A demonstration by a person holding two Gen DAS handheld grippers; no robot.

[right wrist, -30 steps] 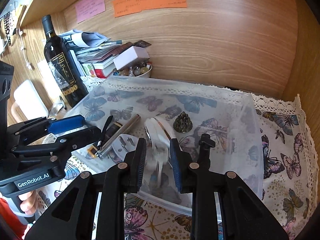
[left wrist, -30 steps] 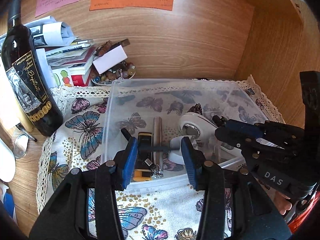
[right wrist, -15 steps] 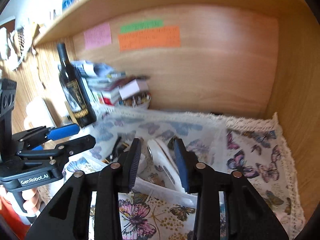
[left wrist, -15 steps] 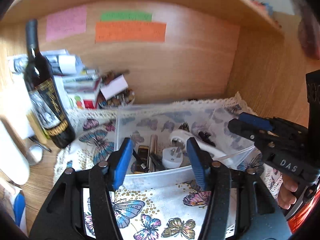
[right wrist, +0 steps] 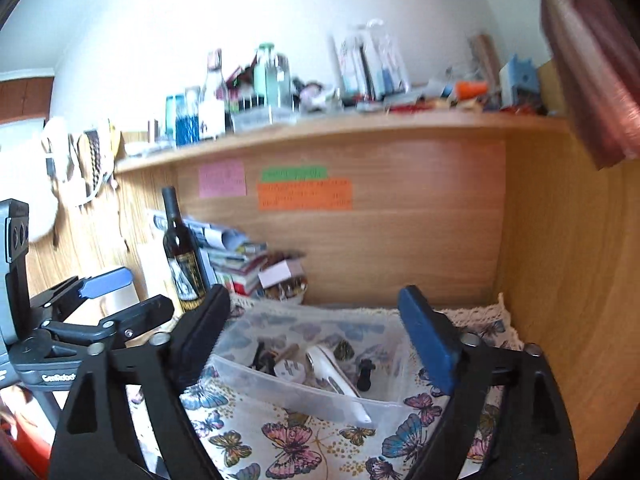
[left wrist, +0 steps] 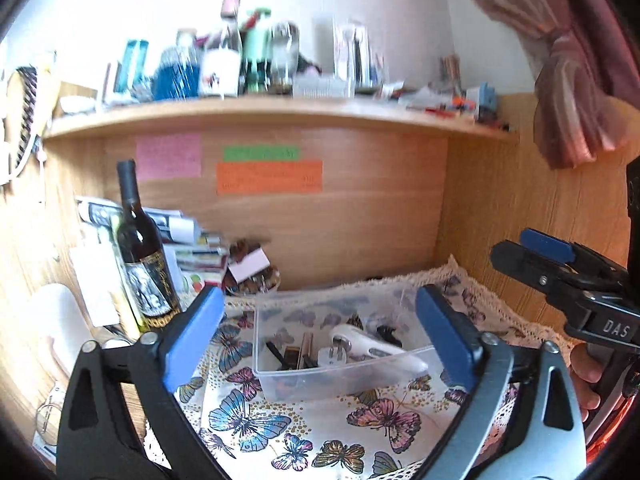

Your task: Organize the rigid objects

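Holding both grippers, left and right, wide and empty above the filled bin (butterfly cloth's centre), you seem finished; withdraw.

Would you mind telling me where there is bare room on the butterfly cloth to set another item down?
The butterfly cloth lies bare in front of the clear bin, and another bare strip runs between the bin and the right wooden wall. It is crowded to the left, around the wine bottle and the stacked magazines, and the bin's left half is full.
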